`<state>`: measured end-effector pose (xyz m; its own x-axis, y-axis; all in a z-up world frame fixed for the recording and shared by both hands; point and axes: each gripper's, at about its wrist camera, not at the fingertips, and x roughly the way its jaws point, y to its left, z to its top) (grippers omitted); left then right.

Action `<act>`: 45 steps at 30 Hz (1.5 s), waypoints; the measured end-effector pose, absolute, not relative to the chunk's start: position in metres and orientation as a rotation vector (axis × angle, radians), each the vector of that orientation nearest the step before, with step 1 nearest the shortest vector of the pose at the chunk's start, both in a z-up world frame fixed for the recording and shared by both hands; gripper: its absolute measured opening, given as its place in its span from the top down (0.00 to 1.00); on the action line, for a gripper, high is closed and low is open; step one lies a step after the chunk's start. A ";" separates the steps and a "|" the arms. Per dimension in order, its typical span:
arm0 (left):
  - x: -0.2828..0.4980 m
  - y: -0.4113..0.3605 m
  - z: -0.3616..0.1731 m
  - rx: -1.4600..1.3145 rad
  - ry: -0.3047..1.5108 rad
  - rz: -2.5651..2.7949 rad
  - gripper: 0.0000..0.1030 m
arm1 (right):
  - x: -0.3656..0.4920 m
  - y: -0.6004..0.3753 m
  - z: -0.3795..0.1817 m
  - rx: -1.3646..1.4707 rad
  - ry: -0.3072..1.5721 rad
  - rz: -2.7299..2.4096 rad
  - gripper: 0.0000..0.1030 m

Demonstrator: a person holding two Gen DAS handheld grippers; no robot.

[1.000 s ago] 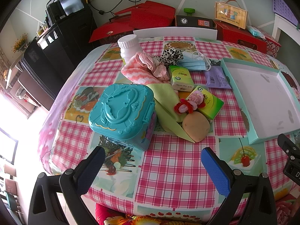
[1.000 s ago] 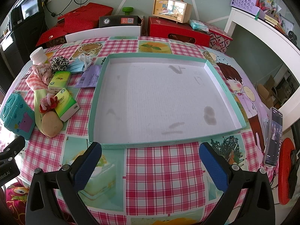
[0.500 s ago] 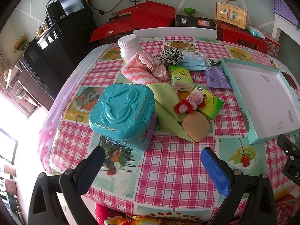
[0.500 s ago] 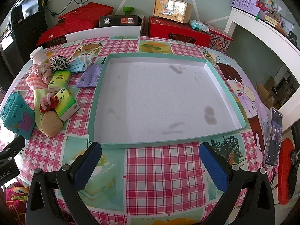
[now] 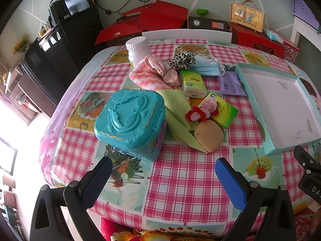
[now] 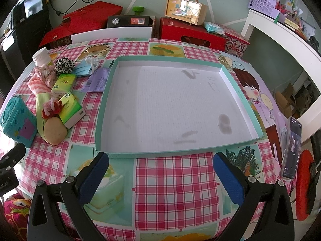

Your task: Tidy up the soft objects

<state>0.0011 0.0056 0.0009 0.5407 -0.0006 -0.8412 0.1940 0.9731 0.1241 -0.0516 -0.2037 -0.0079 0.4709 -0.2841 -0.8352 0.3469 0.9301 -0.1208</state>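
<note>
Nothing moved; purple packet (image 5: 230,83) text seemingly illegible.

Each black plastic hand-held gripper, left (image 5: 162,180) and right (image 6: 160,177), carried two angular arms tipped with ribbed blue pads (image 5: 230,182), with silver screws (image 6: 250,179) at the pivots behind them.

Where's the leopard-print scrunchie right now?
In the left wrist view the leopard-print scrunchie lies at the pile's far end, between the pink cloth and the blue face masks, just right of the white bottle.
</note>
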 end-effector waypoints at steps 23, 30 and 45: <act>0.001 0.015 0.008 0.185 0.994 -0.112 0.00 | -0.052 -0.194 -0.002 0.053 0.988 -0.353 0.00; 0.013 0.024 0.026 0.150 1.007 -0.146 0.00 | -0.038 -0.173 0.021 0.032 0.945 -0.254 0.00; 0.095 0.078 0.067 0.009 1.066 -0.143 0.03 | 0.036 -0.133 0.026 0.064 0.990 -0.061 0.00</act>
